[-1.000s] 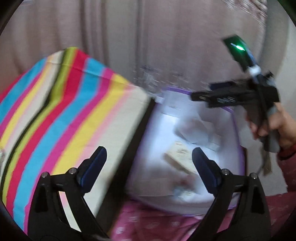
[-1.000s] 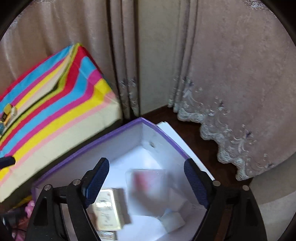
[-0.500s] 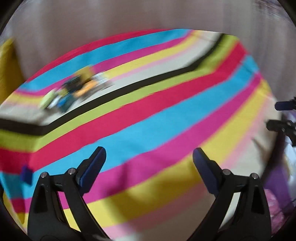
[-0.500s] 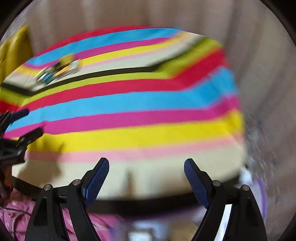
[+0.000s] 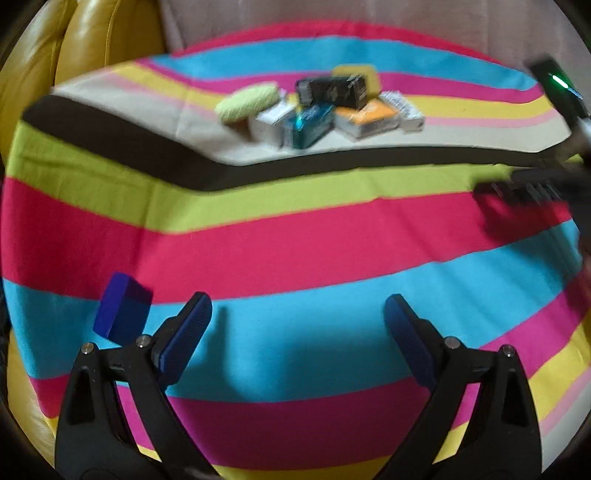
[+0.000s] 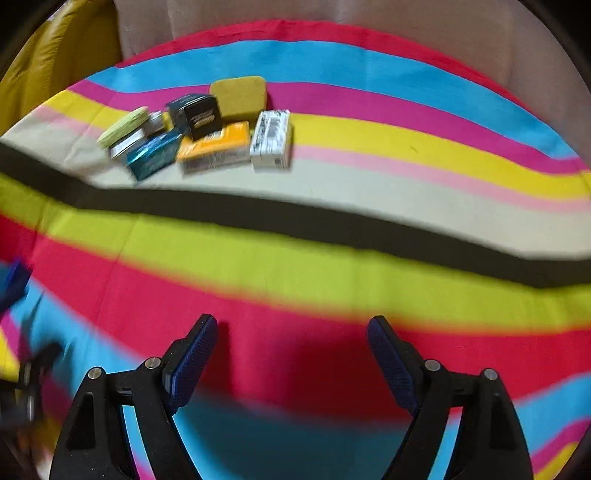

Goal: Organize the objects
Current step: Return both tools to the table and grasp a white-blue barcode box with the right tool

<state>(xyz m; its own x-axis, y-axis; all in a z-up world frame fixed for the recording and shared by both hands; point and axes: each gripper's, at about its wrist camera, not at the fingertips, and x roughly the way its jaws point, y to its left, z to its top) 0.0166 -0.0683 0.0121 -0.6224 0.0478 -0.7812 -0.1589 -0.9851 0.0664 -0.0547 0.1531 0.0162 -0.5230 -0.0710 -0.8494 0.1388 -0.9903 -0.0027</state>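
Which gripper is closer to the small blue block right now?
Left. The blue block lies just beside the left gripper, off its left finger; the right gripper is farther right.

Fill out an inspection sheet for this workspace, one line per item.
Surface: striped cloth covers it.
Job's things: pile of small boxes and two pads clustered at the far side; white box at its right end; blue box alone near the left gripper.
Clutter: nothing seen.
Grippers: left open, empty; right gripper open, empty.
Cables: nothing seen.
Surroundings: yellow leather seat at left, curtain behind.
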